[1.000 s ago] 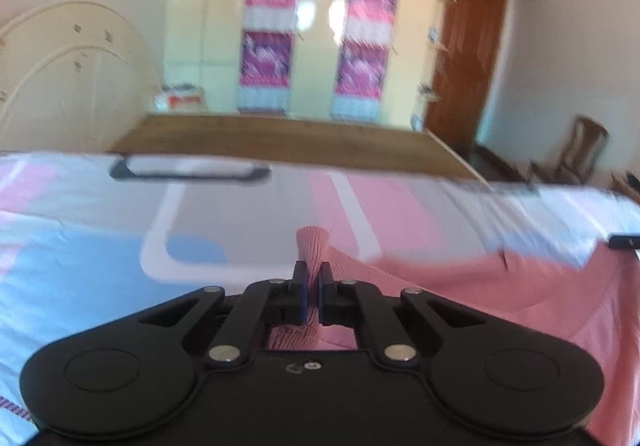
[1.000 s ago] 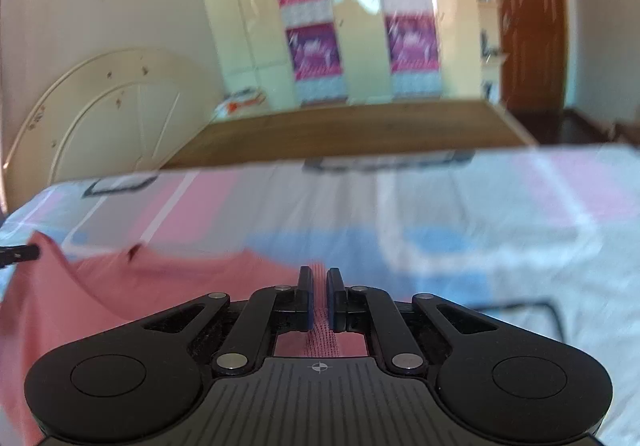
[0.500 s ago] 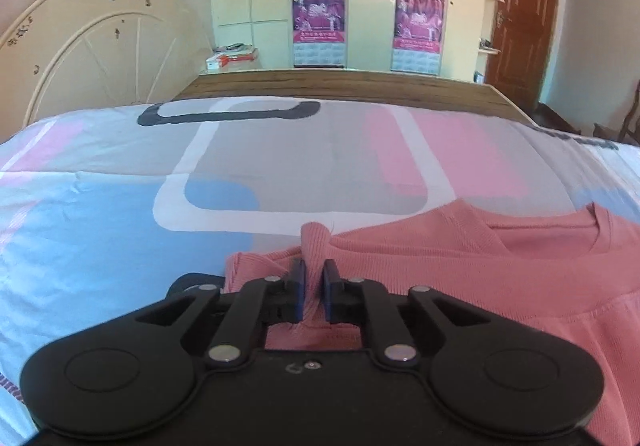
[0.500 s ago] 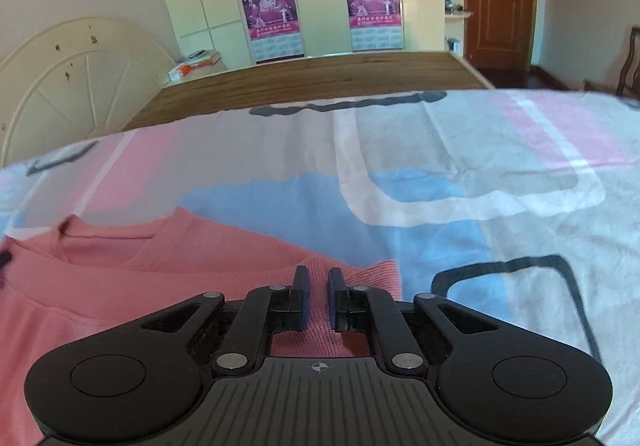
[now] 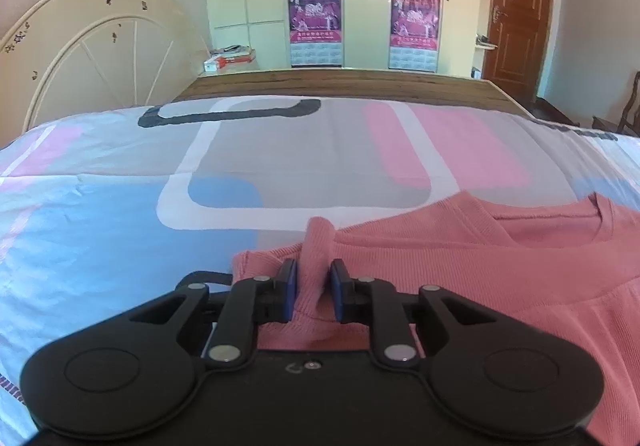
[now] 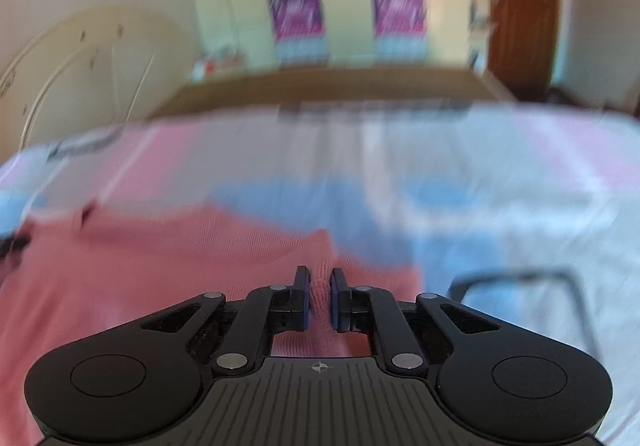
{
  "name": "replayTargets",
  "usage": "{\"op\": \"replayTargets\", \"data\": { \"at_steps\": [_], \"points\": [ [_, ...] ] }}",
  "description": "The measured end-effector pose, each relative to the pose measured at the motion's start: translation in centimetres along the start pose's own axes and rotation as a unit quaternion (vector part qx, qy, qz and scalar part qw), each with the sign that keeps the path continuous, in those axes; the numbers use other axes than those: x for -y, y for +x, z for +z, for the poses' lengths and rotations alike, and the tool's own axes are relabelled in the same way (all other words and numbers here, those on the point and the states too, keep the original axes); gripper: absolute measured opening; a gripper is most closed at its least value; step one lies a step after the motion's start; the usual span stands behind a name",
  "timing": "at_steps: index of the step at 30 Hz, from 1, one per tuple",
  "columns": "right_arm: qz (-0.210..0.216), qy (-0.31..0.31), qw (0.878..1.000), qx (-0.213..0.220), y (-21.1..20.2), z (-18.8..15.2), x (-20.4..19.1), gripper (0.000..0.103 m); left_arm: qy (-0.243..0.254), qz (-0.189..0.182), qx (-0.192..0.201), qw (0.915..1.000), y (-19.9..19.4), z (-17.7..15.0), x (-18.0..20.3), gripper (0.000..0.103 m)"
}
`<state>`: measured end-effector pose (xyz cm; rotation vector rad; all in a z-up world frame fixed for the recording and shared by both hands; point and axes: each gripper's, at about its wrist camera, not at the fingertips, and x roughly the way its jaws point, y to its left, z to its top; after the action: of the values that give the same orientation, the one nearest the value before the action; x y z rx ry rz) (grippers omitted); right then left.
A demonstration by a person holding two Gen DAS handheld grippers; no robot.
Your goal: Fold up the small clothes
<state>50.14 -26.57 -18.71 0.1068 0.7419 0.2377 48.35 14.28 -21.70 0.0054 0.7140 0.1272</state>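
Lying flat on the bed sheet (image 5: 120,230), the pink shirt (image 5: 480,266) is spread out, likely so it can be folded. A bunched ridge at its left shoulder sits between the jaws of the left gripper (image 5: 313,288), which are opening and no longer pinch it. A fold at the right edge is between the closing jaws of the right gripper (image 6: 320,296); the blurred picture leaves the pinch unclear. Farther off, the headboard (image 5: 100,45) is seen. A second ago the shirt was held up; now it is laid down.
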Motion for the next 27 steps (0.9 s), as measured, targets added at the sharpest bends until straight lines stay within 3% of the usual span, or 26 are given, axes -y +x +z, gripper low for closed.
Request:
{"op": "replayTargets", "data": {
  "at_steps": [2, 5, 8, 9, 10, 11, 12, 14, 18, 23, 27],
  "points": [
    [-0.036, -0.033, 0.998, 0.036, -0.3, 0.4, -0.7, 0.009, 0.000, 0.010, -0.002, 0.9999, 0.3, -0.2, 0.1, 0.019],
    [-0.056, -0.057, 0.996, -0.030, 2.9, -1.0, -1.1, 0.009, 0.010, 0.020, -0.001, 0.9998, 0.4, -0.3, 0.4, 0.019],
    [-0.059, -0.048, 0.997, -0.032, 3.0, -1.3, -1.2, 0.010, 0.013, 0.025, -0.002, 0.9996, -0.1, -0.2, 0.3, 0.022],
    [-0.047, -0.032, 0.998, -0.028, 2.4, -1.0, -0.9, 0.012, 0.012, 0.025, -0.001, 0.9996, -0.4, -0.1, 0.2, 0.024],
    [-0.045, -0.020, 0.999, -0.022, 1.8, -0.8, -0.7, 0.026, 0.008, 0.023, 0.000, 0.9997, -0.8, -0.1, 0.0, 0.025],
    [-0.052, -0.010, 0.999, -0.012, 1.0, -0.7, -0.4, 0.036, 0.001, 0.024, 0.003, 0.9997, -1.4, -0.1, -0.3, 0.031],
    [-0.057, 0.002, 0.998, 0.002, 0.0, -0.6, -0.2, 0.039, -0.006, 0.027, 0.009, 0.9996, -2.1, -0.1, -0.5, 0.043],
    [-0.043, 0.026, 0.999, 0.019, -1.8, -0.3, 0.1, 0.041, -0.026, 0.033, 0.022, 0.9989, -3.9, -0.3, -1.1, 0.057],
    [0.005, 0.022, 1.000, 0.016, -5.1, -1.3, -1.7, 0.040, -0.019, -0.001, 0.027, 0.9995, -7.6, -2.0, -0.7, 0.057],
    [0.036, 0.017, 0.999, -0.004, -6.0, -3.7, -5.8, 0.040, 0.019, -0.055, 0.017, 0.9981, -9.7, -4.8, 2.5, 0.057],
    [0.021, -0.005, 1.000, -0.010, -6.1, -5.9, -7.1, 0.040, 0.014, -0.033, -0.011, 0.9993, -8.3, -7.1, 2.7, 0.057]
  ]
}}
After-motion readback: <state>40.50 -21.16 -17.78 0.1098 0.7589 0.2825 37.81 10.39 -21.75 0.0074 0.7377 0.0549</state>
